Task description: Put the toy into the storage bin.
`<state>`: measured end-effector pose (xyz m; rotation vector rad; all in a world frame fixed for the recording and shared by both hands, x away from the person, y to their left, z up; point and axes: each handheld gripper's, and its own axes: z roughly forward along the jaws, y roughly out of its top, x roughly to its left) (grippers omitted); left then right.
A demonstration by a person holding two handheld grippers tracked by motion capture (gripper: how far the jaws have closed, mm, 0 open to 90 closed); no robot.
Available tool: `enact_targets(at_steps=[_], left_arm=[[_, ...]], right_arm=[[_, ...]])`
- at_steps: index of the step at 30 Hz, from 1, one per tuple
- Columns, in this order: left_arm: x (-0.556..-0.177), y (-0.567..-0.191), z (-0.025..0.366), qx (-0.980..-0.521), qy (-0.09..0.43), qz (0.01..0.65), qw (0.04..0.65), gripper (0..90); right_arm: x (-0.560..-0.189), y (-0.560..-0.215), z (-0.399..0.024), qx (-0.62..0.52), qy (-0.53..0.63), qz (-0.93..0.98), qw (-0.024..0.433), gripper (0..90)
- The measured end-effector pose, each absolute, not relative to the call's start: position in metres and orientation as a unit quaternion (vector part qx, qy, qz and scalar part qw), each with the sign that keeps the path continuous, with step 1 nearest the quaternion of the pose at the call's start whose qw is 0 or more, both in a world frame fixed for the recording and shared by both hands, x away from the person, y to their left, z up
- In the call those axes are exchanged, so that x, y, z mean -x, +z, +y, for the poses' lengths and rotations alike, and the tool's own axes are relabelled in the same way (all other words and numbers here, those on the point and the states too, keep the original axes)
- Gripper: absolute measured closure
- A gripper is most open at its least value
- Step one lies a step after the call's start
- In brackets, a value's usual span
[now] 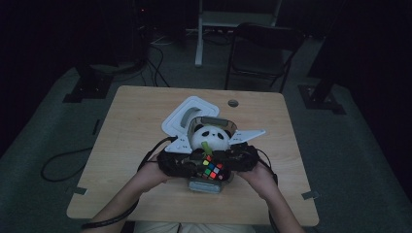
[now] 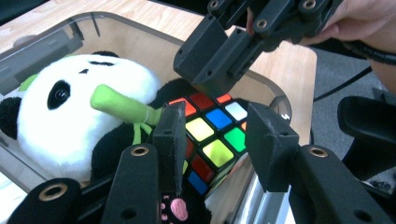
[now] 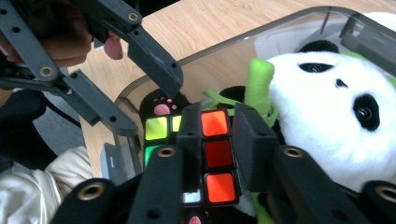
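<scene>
A Rubik's cube (image 1: 213,170) (image 2: 210,135) (image 3: 217,154) lies in a clear plastic bin (image 1: 204,187) (image 2: 261,81) (image 3: 233,46), leaning against a plush panda (image 1: 210,137) (image 2: 79,107) (image 3: 336,116) that holds a green bamboo stick. My left gripper (image 1: 201,167) (image 2: 215,112) (image 3: 149,109) is open, its jaws either side of the cube's top face without pressing on it. My right gripper (image 1: 223,162) (image 3: 219,112) (image 2: 210,84) comes from the opposite side. Its jaws are only narrowly apart, just over the cube's far edge, with a column of red stickers showing in the gap.
The bin stands near the front middle of a wooden table (image 1: 136,126). Behind it lie a white moulded tray (image 1: 189,114) and a flat white piece (image 1: 250,134). A black chair (image 1: 262,48) stands beyond the table. A cable (image 1: 63,165) loops on the floor at left.
</scene>
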<state>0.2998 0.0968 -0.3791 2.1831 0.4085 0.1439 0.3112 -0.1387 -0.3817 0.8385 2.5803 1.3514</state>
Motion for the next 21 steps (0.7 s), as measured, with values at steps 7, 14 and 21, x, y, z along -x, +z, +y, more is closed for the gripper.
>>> enact_targets(at_steps=[7, 14, 21], left_arm=[[-0.304, -0.386, 0.093, -0.890, 0.077, 0.167, 0.416, 76.4], [-0.307, -0.391, 0.098, -0.891, 0.082, 0.170, 0.414, 86.9], [-0.312, -0.396, 0.094, -0.894, 0.094, 0.180, 0.400, 88.3]], right_arm=[[-0.311, -0.385, -0.120, -0.250, 0.416, 0.873, 0.057, 90.0], [-0.318, -0.389, -0.117, -0.252, 0.412, 0.875, 0.039, 90.0], [-0.326, -0.395, -0.116, -0.262, 0.406, 0.874, 0.043, 90.0]])
